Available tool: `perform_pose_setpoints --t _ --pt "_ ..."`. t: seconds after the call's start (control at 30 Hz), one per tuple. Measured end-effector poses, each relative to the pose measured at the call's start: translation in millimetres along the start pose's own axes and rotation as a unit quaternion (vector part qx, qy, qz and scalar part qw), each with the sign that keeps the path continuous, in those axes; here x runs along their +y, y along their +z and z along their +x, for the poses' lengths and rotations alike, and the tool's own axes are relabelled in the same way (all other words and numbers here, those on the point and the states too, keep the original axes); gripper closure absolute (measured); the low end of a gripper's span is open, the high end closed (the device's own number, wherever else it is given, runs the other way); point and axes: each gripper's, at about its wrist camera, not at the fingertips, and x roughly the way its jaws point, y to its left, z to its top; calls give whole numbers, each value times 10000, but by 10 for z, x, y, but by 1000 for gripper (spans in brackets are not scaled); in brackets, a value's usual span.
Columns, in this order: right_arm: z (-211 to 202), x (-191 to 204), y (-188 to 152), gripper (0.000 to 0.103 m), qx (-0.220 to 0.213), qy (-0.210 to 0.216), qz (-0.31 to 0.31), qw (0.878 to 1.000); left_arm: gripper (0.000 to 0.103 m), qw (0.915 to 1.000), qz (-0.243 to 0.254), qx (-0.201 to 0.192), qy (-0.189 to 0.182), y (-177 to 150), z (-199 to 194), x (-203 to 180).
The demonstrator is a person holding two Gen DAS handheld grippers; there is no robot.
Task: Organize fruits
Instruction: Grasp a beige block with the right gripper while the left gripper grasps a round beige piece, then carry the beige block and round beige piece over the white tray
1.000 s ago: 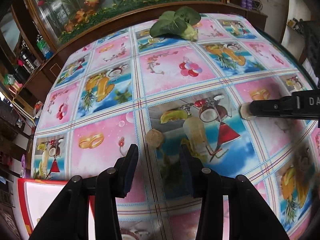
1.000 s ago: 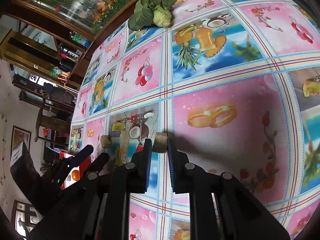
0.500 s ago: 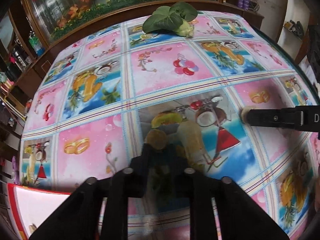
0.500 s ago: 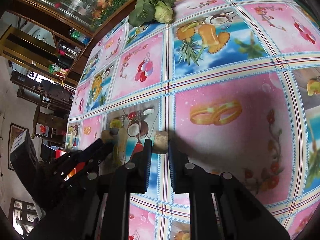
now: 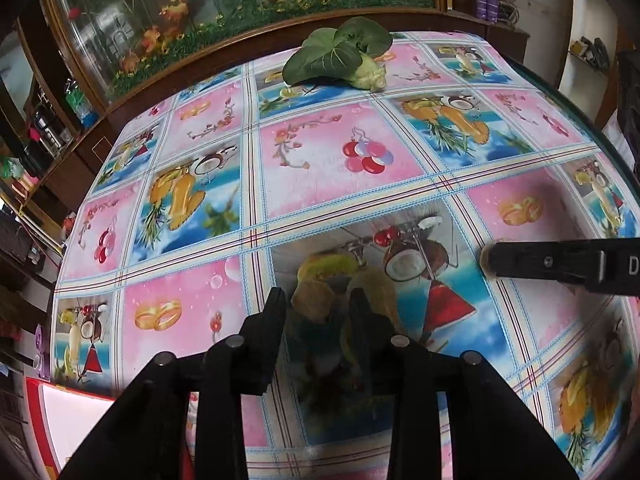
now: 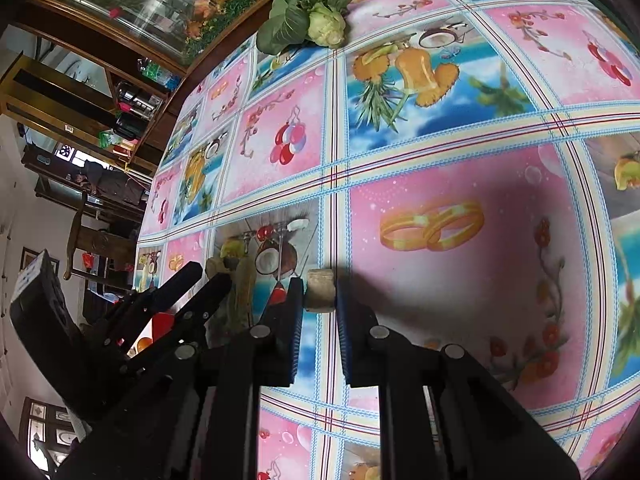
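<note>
A small brown round fruit (image 5: 313,305) lies on the patterned tablecloth (image 5: 340,168) between the tips of my left gripper (image 5: 318,309). The jaws are open, with a thin gap on each side of the fruit. My right gripper (image 6: 320,300) is shut on a small pale brown fruit (image 6: 320,289) just at its fingertips, low over the cloth. The left wrist view shows the right gripper (image 5: 494,265) coming in from the right with that pale fruit (image 5: 484,258) at its tip. The right wrist view shows the left gripper (image 6: 208,276) to the left, with the brown fruit (image 6: 216,266) at its tips.
A leafy green vegetable (image 5: 340,60) lies at the far edge of the table, before a wooden cabinet with glass (image 5: 240,12). A red-rimmed white tray (image 5: 60,420) sits at the near left corner. Shelves and a chair (image 6: 92,240) stand beyond the left side.
My left gripper has moved forward so the brown fruit now sits between its fingertips, and its jaws have narrowed. The right gripper has stayed in place, shut on the pale fruit.
</note>
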Motion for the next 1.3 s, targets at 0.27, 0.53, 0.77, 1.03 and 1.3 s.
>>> perform_pose_setpoints --t 0.27,0.53,0.77,1.03,1.3 --pt "-19 20 6 85 -47 30 -40 10000 79 9999 -138 -19 -82 -24 32 10" --pt "-116 205 -33 85 -275 215 -355 9988 79 9965 -437 -683 196 -197 -540 108" --pt "-52 321 -100 85 -268 74 -614 9977 79 9890 -616 -1253 485 -587 -1219 248" --pt "-168 123 -33 86 -381 372 -279 9982 79 9845 -847 -1513 249 -1078 -1672 395" --pt "-42 617 -373 85 -61 1475 -596 9873 79 9768 -1398 -1530 546 -1600 -1850 863"
